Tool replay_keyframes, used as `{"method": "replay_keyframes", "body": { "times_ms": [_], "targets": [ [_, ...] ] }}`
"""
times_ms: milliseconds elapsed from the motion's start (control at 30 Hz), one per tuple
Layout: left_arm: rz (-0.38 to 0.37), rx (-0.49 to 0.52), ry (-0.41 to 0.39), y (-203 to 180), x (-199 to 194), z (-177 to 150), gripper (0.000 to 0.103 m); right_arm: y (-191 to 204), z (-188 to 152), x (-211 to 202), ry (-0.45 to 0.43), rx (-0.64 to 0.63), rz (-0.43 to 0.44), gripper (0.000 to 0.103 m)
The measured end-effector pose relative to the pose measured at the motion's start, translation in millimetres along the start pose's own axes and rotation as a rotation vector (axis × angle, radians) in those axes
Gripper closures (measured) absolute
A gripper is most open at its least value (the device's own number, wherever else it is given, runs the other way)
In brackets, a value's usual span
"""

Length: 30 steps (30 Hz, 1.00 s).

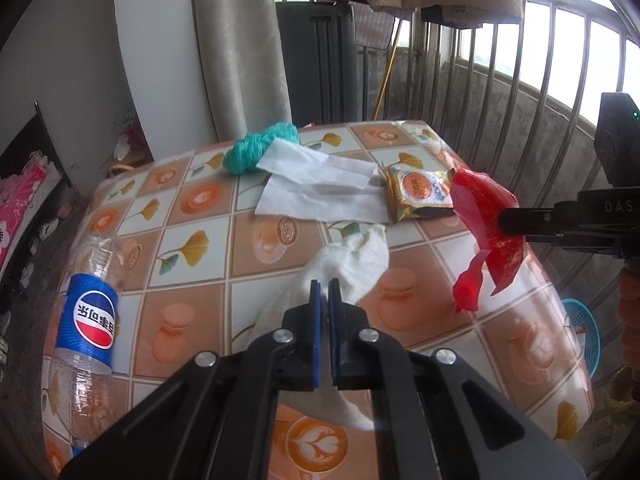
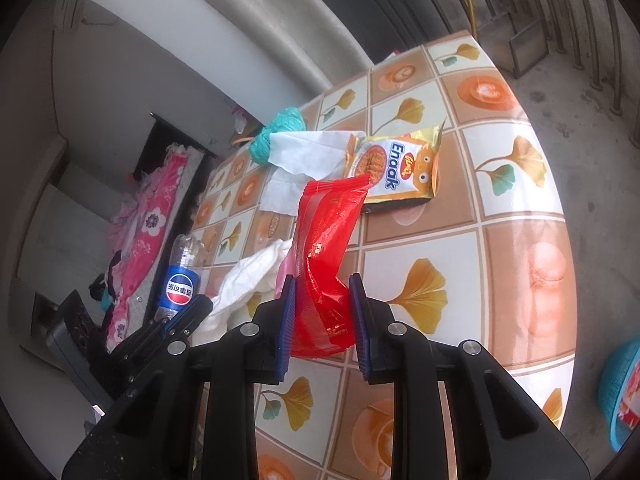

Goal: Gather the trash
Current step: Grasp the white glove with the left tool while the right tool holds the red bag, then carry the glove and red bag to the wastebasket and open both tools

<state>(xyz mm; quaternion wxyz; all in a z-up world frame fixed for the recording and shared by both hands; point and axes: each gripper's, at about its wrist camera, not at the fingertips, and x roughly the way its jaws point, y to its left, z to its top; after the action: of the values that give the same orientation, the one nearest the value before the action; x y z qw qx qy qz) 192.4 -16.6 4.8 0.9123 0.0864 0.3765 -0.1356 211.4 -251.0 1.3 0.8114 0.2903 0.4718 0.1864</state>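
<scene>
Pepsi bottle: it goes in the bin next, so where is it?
In the left wrist view the Pepsi bottle lies on the table's left edge, left of the white cloth.

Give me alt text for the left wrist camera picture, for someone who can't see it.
The left gripper is shut on a crumpled white tissue above a table with a tile-patterned cloth, while the right gripper at the right edge holds a red plastic wrapper. On the table lie a Pepsi bottle, flat paper towels, a snack packet and teal yarn.
</scene>
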Motion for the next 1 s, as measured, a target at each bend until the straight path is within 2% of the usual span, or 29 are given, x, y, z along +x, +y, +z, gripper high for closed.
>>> {"method": "replay_keyframes", "body": {
  "times_ms": [500, 1000],
  "targets": [
    [0.013, 0.034, -0.083, -23, -50, 4, 0.1, 14, -6, -39, -0.064, -0.026, 0.035, 0.079],
    [0.018, 0.071, -0.151, -51, -87, 8, 0.1, 6, -13, -72, -0.121, -0.029, 0.062, 0.079]
  ]
}}
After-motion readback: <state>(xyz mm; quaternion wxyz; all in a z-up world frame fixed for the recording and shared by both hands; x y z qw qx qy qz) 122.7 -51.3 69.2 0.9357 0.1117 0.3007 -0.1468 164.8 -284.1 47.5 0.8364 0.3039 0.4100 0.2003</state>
